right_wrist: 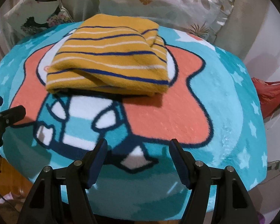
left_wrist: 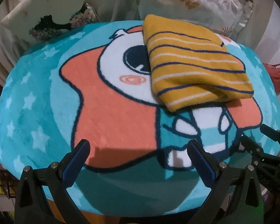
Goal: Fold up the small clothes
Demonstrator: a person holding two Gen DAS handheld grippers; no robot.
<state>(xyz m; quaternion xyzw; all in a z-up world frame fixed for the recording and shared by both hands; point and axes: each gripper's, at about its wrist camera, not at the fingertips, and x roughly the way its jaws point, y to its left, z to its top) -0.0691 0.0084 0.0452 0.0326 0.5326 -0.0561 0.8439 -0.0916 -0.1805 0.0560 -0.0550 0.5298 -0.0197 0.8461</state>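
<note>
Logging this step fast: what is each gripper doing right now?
Left gripper: open, holding nothing.
Right gripper: open, holding nothing; the folded striped garment lies apart from both.

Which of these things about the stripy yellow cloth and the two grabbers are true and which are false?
1. The folded mustard-yellow cloth with blue and white stripes lies on the fluffy turquoise cartoon blanket. True.
2. The right gripper is squeezing the yellow cloth. False: its jaws stand open over the blanket, apart from the cloth.
3. The left gripper holds nothing between its fingers. True.
4. The yellow cloth is spread out flat in one layer. False: it is folded, with layers showing at its near edge.
5. Flower-printed white pillows sit behind the blanket. True.
6. The blanket is plain, with no picture. False: it shows a cartoon figure and pale stars.
</note>
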